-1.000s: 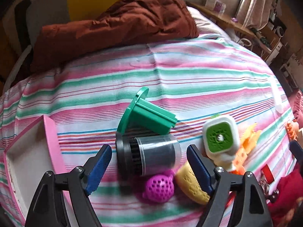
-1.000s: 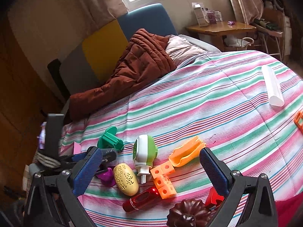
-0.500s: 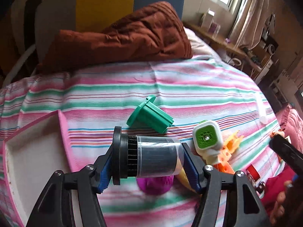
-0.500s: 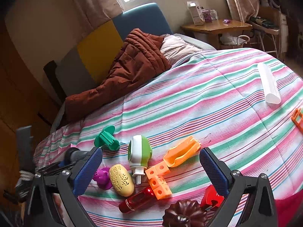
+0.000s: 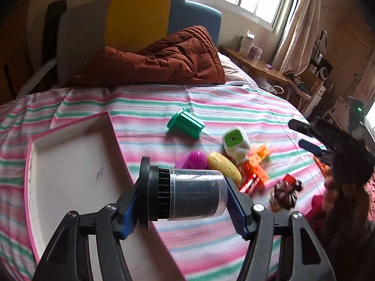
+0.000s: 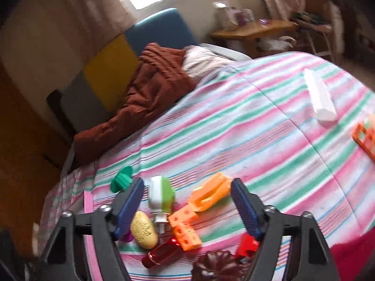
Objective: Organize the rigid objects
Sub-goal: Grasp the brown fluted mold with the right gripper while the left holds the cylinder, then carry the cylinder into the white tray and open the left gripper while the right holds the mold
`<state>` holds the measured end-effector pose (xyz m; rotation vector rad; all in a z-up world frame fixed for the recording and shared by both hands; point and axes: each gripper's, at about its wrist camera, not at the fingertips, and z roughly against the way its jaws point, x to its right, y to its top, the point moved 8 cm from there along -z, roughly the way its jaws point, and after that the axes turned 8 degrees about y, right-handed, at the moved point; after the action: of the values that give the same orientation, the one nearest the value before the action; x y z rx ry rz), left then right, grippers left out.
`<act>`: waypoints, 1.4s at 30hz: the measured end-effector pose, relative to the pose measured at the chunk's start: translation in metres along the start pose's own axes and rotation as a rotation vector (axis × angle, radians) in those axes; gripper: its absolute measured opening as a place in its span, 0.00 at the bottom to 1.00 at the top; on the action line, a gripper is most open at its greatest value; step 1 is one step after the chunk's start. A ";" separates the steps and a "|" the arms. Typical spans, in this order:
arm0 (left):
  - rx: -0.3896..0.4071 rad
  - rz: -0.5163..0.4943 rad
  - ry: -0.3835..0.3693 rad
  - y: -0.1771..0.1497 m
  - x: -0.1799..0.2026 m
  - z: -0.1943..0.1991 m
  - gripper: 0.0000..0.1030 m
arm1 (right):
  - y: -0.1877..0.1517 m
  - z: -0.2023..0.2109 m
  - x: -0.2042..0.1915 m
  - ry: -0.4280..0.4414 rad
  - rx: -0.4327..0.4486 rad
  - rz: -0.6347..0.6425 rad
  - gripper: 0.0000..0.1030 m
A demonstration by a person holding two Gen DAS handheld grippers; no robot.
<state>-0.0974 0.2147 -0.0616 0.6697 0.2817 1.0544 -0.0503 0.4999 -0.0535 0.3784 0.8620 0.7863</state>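
Note:
My left gripper (image 5: pixel 182 201) is shut on a black cylinder with a clear sleeve (image 5: pixel 185 194) and holds it lying sideways above the right rim of the pink-edged white tray (image 5: pixel 70 164). On the striped bed lie a green flanged piece (image 5: pixel 185 124), a green-and-white plug-in device (image 5: pixel 235 142), a purple ball (image 5: pixel 195 160), a yellow oval (image 5: pixel 223 167) and orange blocks (image 5: pixel 255 171). My right gripper (image 6: pixel 187 208) is open above the device (image 6: pixel 161 195), the yellow oval (image 6: pixel 143 229) and the orange blocks (image 6: pixel 185 227).
A brown quilt (image 5: pixel 164 63) is heaped at the head of the bed. A white tube (image 6: pixel 320 98) and an orange frame (image 6: pixel 365 138) lie far right. A red bottle (image 6: pixel 161 253) and a dark brown fluted mould (image 6: pixel 218 267) lie near the front edge.
My left gripper shut on the black cylinder, lifted it off the bed and carried it left toward the tray. My right gripper moved closer over the toy pile.

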 end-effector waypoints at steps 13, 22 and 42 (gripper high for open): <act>0.008 0.058 -0.009 -0.030 -0.031 0.033 0.64 | -0.039 -0.015 -0.002 -0.090 -0.223 0.085 0.70; -0.002 0.118 -0.023 -0.041 -0.050 0.035 0.64 | -0.069 0.024 -0.011 -0.107 -0.191 0.100 0.67; -0.003 0.185 0.094 -0.064 -0.104 0.039 0.64 | -0.094 0.002 -0.012 -0.222 -0.202 0.255 0.23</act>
<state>-0.0822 0.0888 -0.0818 0.6534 0.3040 1.2657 -0.0101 0.4285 -0.1013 0.3918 0.5261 1.0363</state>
